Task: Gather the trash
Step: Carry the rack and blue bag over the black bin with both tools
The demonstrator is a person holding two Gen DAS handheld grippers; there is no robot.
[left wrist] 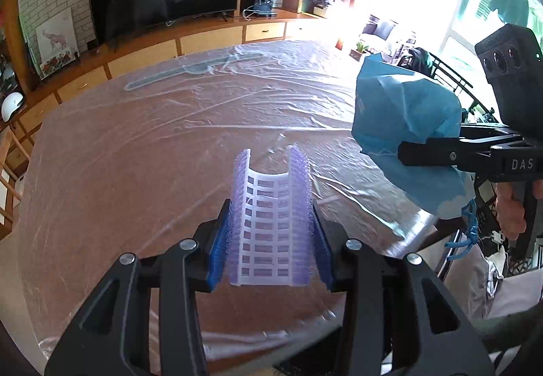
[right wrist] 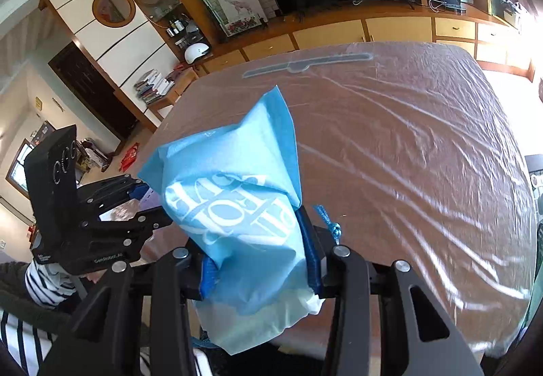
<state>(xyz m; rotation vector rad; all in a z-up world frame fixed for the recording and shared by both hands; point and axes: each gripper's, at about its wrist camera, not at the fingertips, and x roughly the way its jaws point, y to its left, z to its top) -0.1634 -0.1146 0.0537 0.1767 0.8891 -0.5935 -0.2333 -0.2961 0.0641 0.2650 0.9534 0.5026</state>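
Trash item: a curved white and lilac plastic grid piece (left wrist: 269, 220), bristly along both long edges, being held above the worktop (left wrist: 135, 145) between the blue pads (left wrist: 217, 254) of the left hand-held gripper (left wrist: 269, 240). The jaws are standing narrowly apart, closing on the piece from either side.

Receptacle: a light blue drawstring bag (right wrist: 234, 216) with white lettering, being gripped by the right hand-held gripper (right wrist: 259, 257), whose jaws are pinching the bunched fabric. In the left wrist view the bag (left wrist: 407, 128) is hanging up and to the right of the plastic piece, apart from it, over the worktop's right edge. Its blue cord (left wrist: 466, 233) is dangling below.

Worktop: brown, lying under a crinkled clear plastic sheet (right wrist: 407, 145); a long pale strip (left wrist: 190, 70) is sitting at the far side under or on the sheet, which cannot be told.

Step in hand, as judged: one item is lifted and is awaiting deposit in the bag.

Next move, as judged: the bag's mouth is not showing open in either view; the fabric is looking bunched shut at the grip. The piece is needing an opening facing it, so the right grip is likely needing to be reset on the rim before the left brings the piece across and lets go.
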